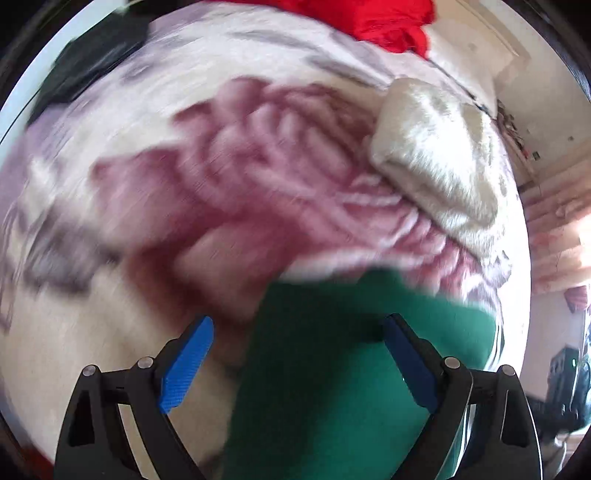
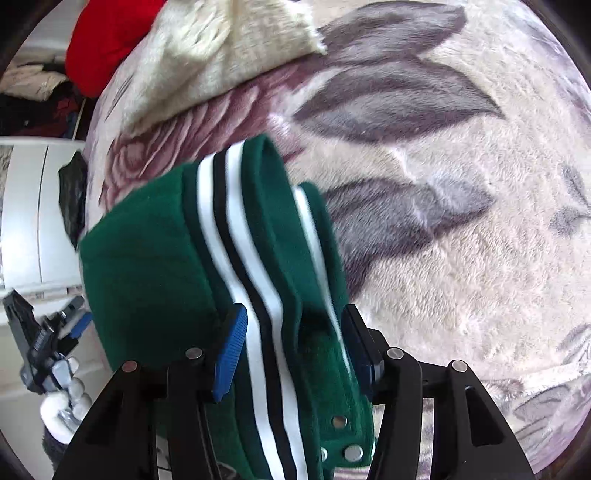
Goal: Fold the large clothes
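Note:
A dark green jacket (image 2: 147, 258) with a white and black striped band (image 2: 236, 229) and metal snaps (image 2: 352, 452) lies bunched on a floral plush blanket (image 2: 461, 221). My right gripper (image 2: 293, 325) stands partly open astride the band, which runs between its blue pads without being visibly squeezed. In the blurred left wrist view my left gripper (image 1: 298, 320) is wide open just above an edge of the green jacket (image 1: 332, 369), holding nothing. The left gripper (image 2: 48, 314) also shows at the lower left of the right wrist view, held by a white-gloved hand (image 2: 62, 402).
A cream fluffy garment (image 1: 436, 158) lies on the blanket (image 1: 147, 129) beyond the jacket, with a red garment (image 1: 388, 22) behind it and a dark one (image 1: 92, 62) at the far left. White furniture (image 2: 26, 221) with a black bag (image 2: 74, 192) stands beside the bed.

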`<state>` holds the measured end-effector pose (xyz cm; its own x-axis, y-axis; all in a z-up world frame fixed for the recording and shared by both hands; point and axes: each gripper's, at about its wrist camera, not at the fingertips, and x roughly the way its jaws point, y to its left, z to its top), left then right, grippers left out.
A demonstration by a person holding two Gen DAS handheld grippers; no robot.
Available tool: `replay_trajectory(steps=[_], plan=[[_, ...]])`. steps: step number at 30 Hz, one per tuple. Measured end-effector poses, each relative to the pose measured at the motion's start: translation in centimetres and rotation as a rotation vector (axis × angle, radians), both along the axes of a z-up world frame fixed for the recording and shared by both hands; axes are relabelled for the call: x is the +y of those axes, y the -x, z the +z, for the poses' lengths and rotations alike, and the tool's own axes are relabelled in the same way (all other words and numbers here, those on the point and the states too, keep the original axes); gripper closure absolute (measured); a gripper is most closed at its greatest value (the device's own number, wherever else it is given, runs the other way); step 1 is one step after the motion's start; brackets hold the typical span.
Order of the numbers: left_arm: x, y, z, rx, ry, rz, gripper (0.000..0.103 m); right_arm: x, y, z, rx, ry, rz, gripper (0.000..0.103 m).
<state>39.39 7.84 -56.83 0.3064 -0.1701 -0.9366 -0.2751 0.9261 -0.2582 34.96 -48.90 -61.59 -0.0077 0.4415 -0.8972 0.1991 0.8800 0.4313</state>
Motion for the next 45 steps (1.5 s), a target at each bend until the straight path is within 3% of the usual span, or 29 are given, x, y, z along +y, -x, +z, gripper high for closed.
replay_trajectory(steps=[2,3,6,9,12,14,15,16,19,25,27,31,33,36,39,41,42,43,45], plan=[[-0.7,-2.3,-1.3,0.000,-0.036,-0.041,0.028,-0.8,-1.0,-0.5,0.004,-0.007,-0.025,0.048],[-1.0,-3.7,-2.8,0.043,-0.040,-0.057,0.036,-0.9,-1.0,-0.8,0.007,-0.003,-0.031,0.048],[-1.3,-5.0,-4.9,0.115,-0.055,-0.082,0.036,-0.7,-1.1,-1.9,0.027,-0.008,-0.043,0.048],[-0.6,-4.5,-3.3,0.096,-0.018,-0.066,0.036,-0.2,-1.7,-2.4,0.039,-0.032,-0.067,0.048],[1.3,-2.5,0.4,0.015,0.006,-0.009,0.036,-1.6,-1.6,-1.6,0.022,-0.037,-0.080,0.047],[3.2,-0.5,2.9,-0.055,0.071,0.038,0.035,-3.1,-1.1,-1.0,0.003,-0.066,-0.093,0.028],[4.2,1.0,3.9,-0.077,0.110,0.056,0.033,-3.6,-0.9,-0.9,-0.009,-0.090,-0.096,0.010],[4.6,1.7,4.1,-0.083,0.137,0.061,0.025,-4.0,-0.8,-0.7,-0.025,-0.123,-0.090,0.004],[5.9,5.3,3.5,-0.082,0.276,0.070,0.023,-3.9,-0.6,-1.8,-0.031,-0.188,-0.026,0.001],[6.7,11.3,-2.7,0.032,0.437,0.097,0.023,-1.2,-0.4,-9.5,0.103,-0.462,0.085,0.000],[6.3,12.3,-4.3,0.045,0.496,0.093,0.023,-0.2,-0.3,-11.3,0.130,-0.538,0.115,0.000],[5.7,12.1,-7.0,0.015,0.697,0.104,0.022,1.0,-1.0,-12.3,0.168,-0.700,0.151,0.000],[5.2,11.5,-7.3,0.012,0.710,0.089,0.021,2.3,-1.2,-12.5,0.194,-0.778,0.164,0.000],[4.4,10.9,-7.2,-0.012,0.702,0.055,0.019,4.9,-1.4,-13.2,0.225,-0.776,0.208,0.000],[4.1,10.8,-6.9,-0.049,0.698,0.036,0.019,5.0,-1.9,-13.6,0.225,-0.796,0.136,0.000],[3.4,10.7,-6.3,-0.071,0.653,0.000,0.020,4.8,-1.8,-13.3,0.195,-0.798,0.117,0.007],[3.2,10.5,-6.1,-0.082,0.639,-0.012,0.033,4.7,-1.6,-13.2,0.181,-0.783,0.104,0.031],[2.9,10.4,-5.5,-0.091,0.608,-0.026,0.045,4.5,-1.3,-13.3,0.176,-0.773,0.075,0.042],[3.2,10.2,-4.8,-0.102,0.607,-0.035,0.054,4.5,-0.9,-13.0,0.157,-0.771,0.044,0.050]])
